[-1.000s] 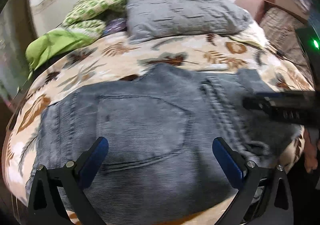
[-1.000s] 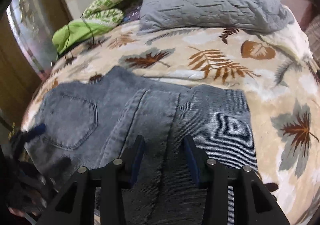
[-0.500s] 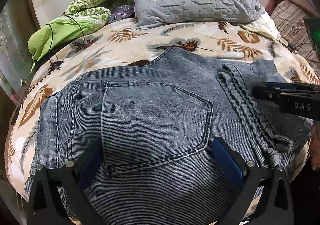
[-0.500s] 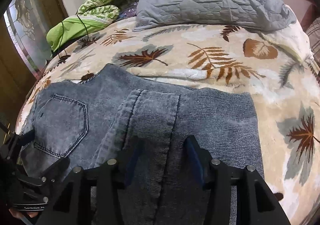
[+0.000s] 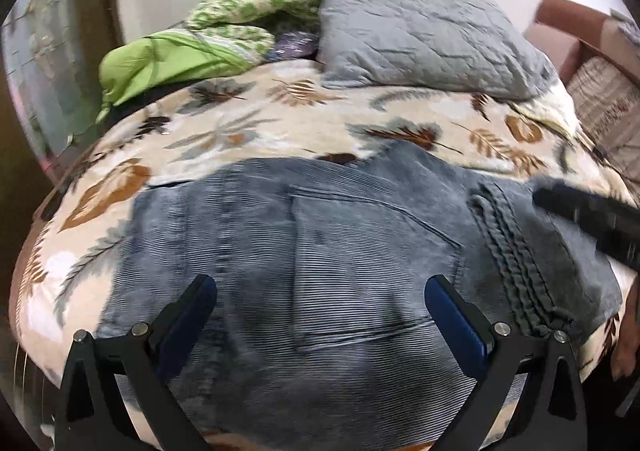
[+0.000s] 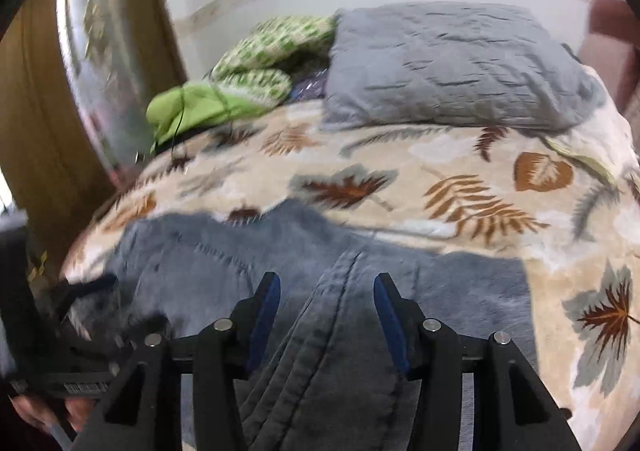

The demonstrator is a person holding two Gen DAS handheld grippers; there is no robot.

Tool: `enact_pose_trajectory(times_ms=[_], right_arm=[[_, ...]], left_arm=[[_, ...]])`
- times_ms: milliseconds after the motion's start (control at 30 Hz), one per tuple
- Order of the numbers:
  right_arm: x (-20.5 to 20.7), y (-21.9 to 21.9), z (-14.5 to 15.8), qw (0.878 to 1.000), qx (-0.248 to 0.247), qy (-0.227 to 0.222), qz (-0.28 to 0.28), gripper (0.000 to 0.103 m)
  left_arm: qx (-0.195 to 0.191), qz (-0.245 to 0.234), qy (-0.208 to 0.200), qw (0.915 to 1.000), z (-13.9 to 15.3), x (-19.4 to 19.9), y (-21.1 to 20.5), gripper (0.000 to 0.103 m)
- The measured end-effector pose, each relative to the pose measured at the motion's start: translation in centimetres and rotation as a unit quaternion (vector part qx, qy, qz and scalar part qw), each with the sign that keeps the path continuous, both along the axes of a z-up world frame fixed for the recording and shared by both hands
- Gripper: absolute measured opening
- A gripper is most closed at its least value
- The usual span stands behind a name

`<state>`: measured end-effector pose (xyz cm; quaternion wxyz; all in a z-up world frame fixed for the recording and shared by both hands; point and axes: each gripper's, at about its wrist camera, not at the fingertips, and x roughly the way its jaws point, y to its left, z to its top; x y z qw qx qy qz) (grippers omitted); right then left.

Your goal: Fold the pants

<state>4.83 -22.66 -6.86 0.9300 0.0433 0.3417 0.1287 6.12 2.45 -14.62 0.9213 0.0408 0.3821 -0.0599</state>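
On the bed (image 5: 280, 139), folded pants (image 5: 360, 251) (grey denim) — both grippers' jaws released.

1. Grey-blue washed denim pants (image 5: 328, 291) are laid flat on the near part of a bed, back pocket (image 5: 360, 263) facing up.
2. They're folded over, with a thick stitched seam (image 6: 320, 331) on top.

My pants (image 5: 352, 275) are grey-blue denim; the bedspread (image 5: 248, 131) cream with brown leaves; pillow (image 5: 420, 39) grey; my gripper pads (image 5: 456, 321) blue.
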Motion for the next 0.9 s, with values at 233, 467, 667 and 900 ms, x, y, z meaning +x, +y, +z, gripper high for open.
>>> enact_pose_trajectory(times_ms=[233, 467, 667, 900], right_arm=[[-0.2, 2.8, -2.6, 0.997, -0.033, 0.059, 0.04, 0.053], [-0.2, 3.7, -3.8, 0.995, -0.051, 0.08, 0.04, 0.061], [-1.4, 3.2, -1.1, 0.998, 0.011, 0.023, 0.062, 0.061], [-1.0, 5.0, -1.3, 0.995, 0.005, 0.024, 0.093, 0.061]], left_arm=[[-0.008, 0.076, -0.001, 0.9971, 0.1, -1.1, 4.5, 0.103], [-0.04, 0.158, 0.017, 0.9865, -0.6, -2.6, 10.6, 0.103], [-0.106, 0.243, 0.041, 0.9632, -1.8, -3.8, 16.5, 0.103], [-0.189, 0.264, 0.082, 0.9423, -2.8, -4.9, 18.9, 0.103]])
